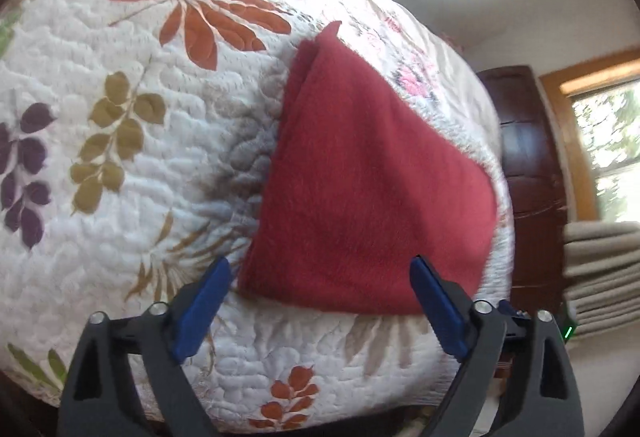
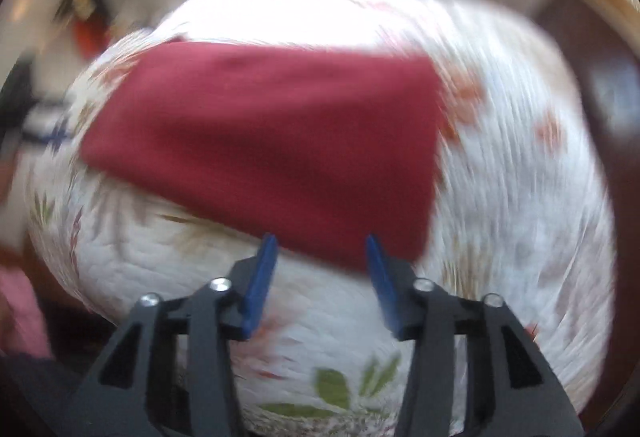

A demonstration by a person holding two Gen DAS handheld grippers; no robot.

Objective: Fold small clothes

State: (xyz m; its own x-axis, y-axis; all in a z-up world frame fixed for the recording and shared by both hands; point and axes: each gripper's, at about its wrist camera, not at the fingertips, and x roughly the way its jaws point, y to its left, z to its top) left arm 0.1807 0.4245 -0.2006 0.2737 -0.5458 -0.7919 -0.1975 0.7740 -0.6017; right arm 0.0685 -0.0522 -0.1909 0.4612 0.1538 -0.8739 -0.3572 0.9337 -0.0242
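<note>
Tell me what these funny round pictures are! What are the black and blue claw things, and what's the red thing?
Each claw is a gripper, a two-finger tool a person holds, one in each hand. A small camera sits on each, looking forward along its blue fingers, and its lens bends the picture round. One picture comes from the left gripper, the other from the right gripper. Both are open and hold nothing. The red cloth is a small folded piece of clothing, lying on a white quilt with coloured leaves. The right picture is blurry.
</note>
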